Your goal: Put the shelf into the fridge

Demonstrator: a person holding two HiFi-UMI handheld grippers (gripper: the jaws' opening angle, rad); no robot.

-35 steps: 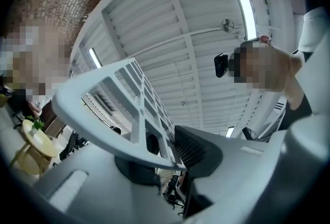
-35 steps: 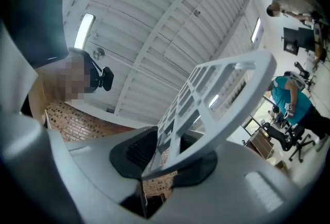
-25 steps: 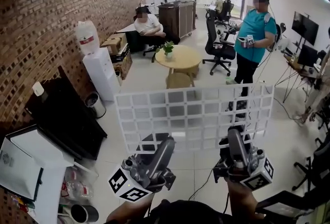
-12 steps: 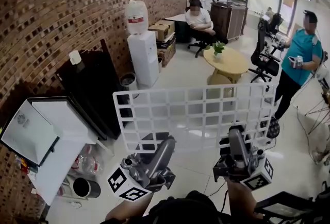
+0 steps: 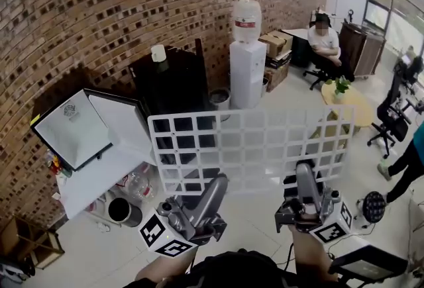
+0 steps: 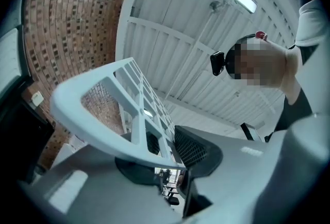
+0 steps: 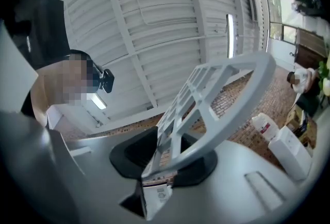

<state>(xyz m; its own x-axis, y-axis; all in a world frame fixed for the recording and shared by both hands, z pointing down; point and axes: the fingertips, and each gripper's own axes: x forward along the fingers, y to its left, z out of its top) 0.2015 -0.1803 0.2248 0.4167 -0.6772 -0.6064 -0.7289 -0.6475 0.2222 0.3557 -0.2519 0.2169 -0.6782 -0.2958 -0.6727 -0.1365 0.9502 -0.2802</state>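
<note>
I hold the white grid shelf [image 5: 252, 147] upright in front of me by its lower edge. My left gripper [image 5: 213, 182] is shut on the edge's left part and my right gripper [image 5: 303, 174] on its right part. In the left gripper view the shelf's [image 6: 103, 99] rim runs between the dark pads of the left gripper [image 6: 160, 151]. The right gripper view shows the shelf [image 7: 221, 99] clamped the same way in the right gripper [image 7: 165, 156]. A black fridge [image 5: 173, 85] stands against the brick wall behind the shelf's left half. Its white-lined door [image 5: 109, 147] hangs open to the left, with bottles [image 5: 136, 184] low in it.
A water dispenser [image 5: 246, 68] stands right of the fridge, with a small bin [image 5: 220, 100] between them. Farther right are cardboard boxes [image 5: 277, 45], a seated person [image 5: 323, 42], a round wooden table [image 5: 348, 98] and an office chair [image 5: 391, 128]. A wooden crate [image 5: 26, 253] sits at bottom left.
The view has swung to the left, so the fridge and dispenser have moved from the left edge toward the middle. Both grippers keep the same hold on the shelf.
</note>
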